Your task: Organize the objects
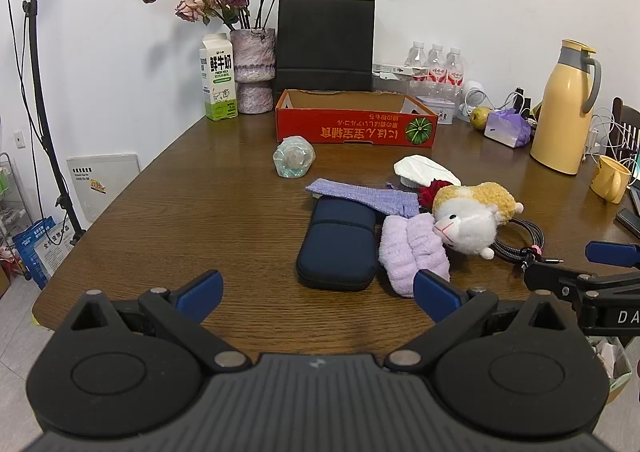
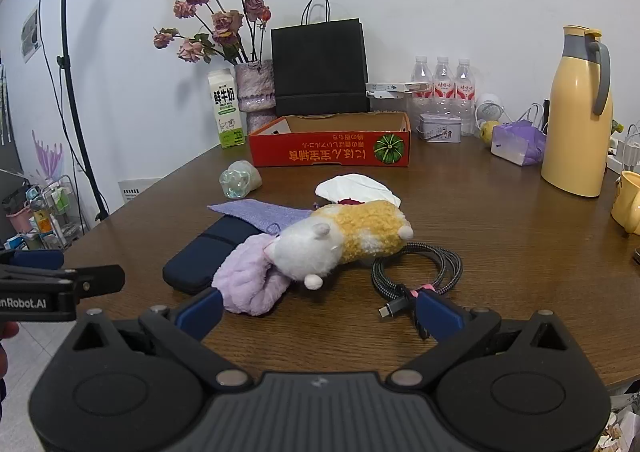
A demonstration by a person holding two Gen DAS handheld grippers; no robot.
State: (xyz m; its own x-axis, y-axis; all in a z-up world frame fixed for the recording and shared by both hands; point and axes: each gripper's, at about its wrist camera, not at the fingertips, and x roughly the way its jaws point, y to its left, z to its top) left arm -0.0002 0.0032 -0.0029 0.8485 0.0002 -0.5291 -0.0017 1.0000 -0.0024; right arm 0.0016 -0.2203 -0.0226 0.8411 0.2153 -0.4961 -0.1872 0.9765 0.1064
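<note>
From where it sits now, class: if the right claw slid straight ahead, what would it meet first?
Probably the white-and-yellow plush toy, lying dead ahead between the open fingers; the coiled braided black cable sits just right of that line.

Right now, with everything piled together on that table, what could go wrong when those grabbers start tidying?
The white-and-yellow plush toy lies on the fluffy lilac cloth and against the coiled braided black cable, so lifting one may drag the others. The clear crumpled plastic bottle lies on its side and might roll if nudged.
</note>
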